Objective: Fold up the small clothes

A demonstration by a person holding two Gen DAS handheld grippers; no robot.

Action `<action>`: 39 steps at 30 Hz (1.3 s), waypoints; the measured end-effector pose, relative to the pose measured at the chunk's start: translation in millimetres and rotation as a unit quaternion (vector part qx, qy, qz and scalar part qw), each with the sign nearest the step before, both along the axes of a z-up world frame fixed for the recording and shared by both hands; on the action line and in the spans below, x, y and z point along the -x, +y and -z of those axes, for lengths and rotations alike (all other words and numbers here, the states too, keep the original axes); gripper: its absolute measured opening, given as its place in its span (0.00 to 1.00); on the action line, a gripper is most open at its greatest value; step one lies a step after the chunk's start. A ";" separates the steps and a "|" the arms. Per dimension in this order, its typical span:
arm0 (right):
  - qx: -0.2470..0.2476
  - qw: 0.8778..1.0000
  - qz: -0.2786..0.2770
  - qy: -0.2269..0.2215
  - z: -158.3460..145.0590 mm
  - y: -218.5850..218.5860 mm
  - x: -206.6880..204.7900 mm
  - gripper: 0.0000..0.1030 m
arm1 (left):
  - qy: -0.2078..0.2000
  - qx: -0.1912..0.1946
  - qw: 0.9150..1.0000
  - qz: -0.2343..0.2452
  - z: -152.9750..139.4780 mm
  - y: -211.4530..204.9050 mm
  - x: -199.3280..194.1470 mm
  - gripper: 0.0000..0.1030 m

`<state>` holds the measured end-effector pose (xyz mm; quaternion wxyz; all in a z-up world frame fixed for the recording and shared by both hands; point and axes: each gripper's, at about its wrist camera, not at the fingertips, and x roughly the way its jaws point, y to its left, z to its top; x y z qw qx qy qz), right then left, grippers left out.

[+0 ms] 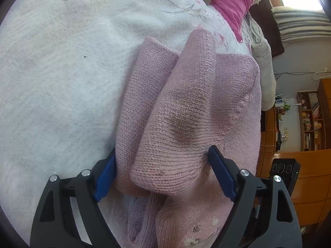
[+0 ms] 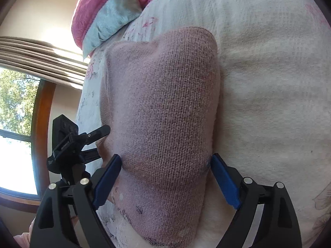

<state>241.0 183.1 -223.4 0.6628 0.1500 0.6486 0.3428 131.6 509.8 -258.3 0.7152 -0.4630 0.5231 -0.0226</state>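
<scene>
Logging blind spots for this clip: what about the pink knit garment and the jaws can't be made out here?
- Left wrist view: the pink knit garment runs off the bottom edge; its dark printed marks are cut off there.
- Both views: the garment's bulk fills the wide-open jaws of the left gripper and right gripper, hiding any contact.
- Right wrist view: the garment's folded top layer covers whatever lies beneath.
</scene>
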 end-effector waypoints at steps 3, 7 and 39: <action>-0.022 0.999 0.012 0.039 23.3 1.8 -5.2 0.94 | -0.009 -0.003 1.000 0.006 0.8 -6.0 -2.2 0.65; -0.043 0.998 0.021 0.047 28.9 3.0 -4.7 0.83 | -0.028 -0.013 1.000 0.003 -8.3 -12.6 -4.1 0.42; -0.011 0.994 0.111 -0.011 -59.1 -293.8 179.1 0.52 | -0.114 -0.032 0.985 0.128 -87.3 -287.2 125.7 0.31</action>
